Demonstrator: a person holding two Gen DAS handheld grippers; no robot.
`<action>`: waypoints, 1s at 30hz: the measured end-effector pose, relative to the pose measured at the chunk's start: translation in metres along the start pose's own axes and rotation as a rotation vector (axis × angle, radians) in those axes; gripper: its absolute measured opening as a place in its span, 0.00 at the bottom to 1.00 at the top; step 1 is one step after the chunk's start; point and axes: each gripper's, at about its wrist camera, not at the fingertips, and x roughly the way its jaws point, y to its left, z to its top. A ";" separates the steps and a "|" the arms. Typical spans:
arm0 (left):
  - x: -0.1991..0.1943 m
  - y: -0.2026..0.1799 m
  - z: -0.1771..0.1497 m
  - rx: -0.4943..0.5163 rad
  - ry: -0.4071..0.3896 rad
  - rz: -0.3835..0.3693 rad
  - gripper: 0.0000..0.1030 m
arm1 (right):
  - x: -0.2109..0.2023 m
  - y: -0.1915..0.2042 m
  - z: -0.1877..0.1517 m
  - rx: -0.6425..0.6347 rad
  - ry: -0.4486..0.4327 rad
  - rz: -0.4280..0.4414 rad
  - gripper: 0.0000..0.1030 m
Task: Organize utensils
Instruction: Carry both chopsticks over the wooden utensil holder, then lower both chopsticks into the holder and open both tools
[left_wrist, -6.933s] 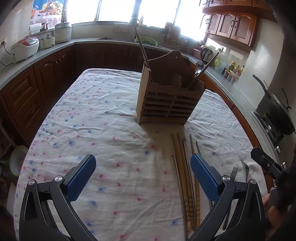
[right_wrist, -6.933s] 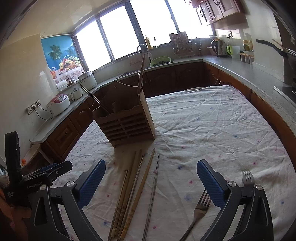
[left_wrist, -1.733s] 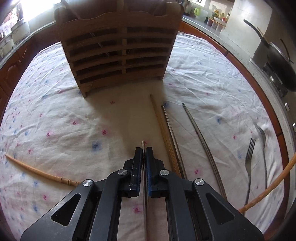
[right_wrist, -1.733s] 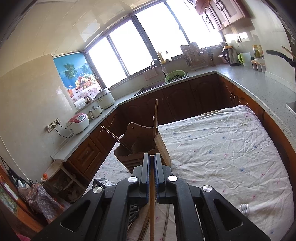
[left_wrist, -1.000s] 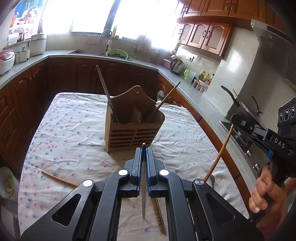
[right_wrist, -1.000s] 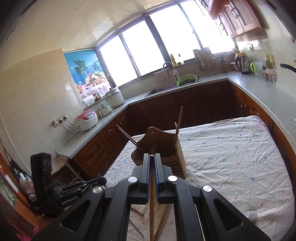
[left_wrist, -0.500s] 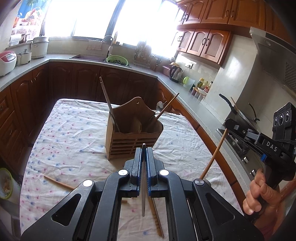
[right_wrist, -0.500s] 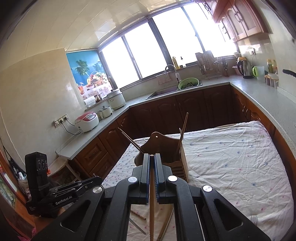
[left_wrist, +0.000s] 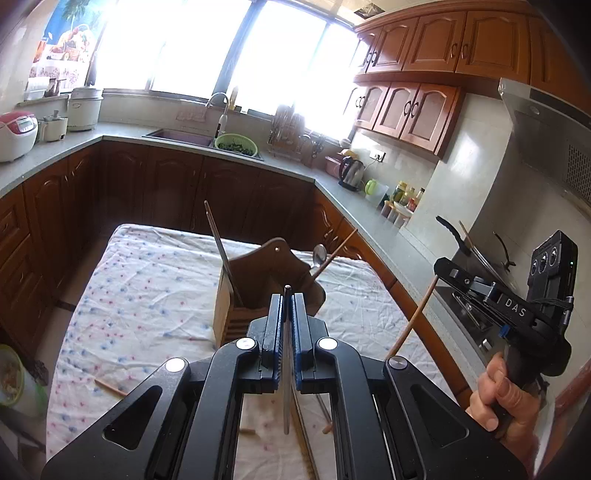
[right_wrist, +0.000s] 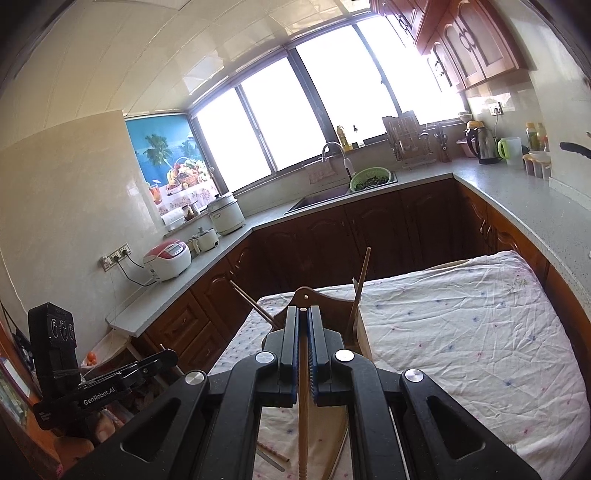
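Observation:
My left gripper (left_wrist: 287, 295) is shut on a metal chopstick (left_wrist: 287, 369) and holds it high above the table, in front of the wooden utensil holder (left_wrist: 236, 310). My right gripper (right_wrist: 303, 310) is shut on a wooden chopstick (right_wrist: 303, 406), also held above the table near the holder (right_wrist: 364, 339). In the left wrist view the right gripper (left_wrist: 441, 267) shows at the right with its wooden chopstick (left_wrist: 412, 321) hanging down. The holder has a metal chopstick (left_wrist: 221, 247), a spoon (left_wrist: 319, 254) and a wooden chopstick in it. More chopsticks (left_wrist: 306, 432) lie on the cloth below.
The table is covered by a white flowered cloth (left_wrist: 147, 280). A loose wooden chopstick (left_wrist: 110, 387) lies at its left. Kitchen counters (left_wrist: 369, 221) and dark cabinets surround the table; a stove with a pan (left_wrist: 476, 258) is at the right.
Both grippers have risen further with their chopsticks and tilted up. The holder now sits lower and smaller in both views.

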 end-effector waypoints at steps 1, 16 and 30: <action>0.000 0.000 0.006 -0.001 -0.015 0.002 0.03 | 0.002 -0.001 0.004 0.009 -0.012 0.000 0.04; 0.020 0.026 0.101 -0.051 -0.254 0.098 0.03 | 0.049 -0.022 0.082 0.081 -0.269 -0.093 0.04; 0.118 0.086 0.045 -0.197 -0.151 0.155 0.04 | 0.122 -0.058 0.025 0.129 -0.171 -0.150 0.04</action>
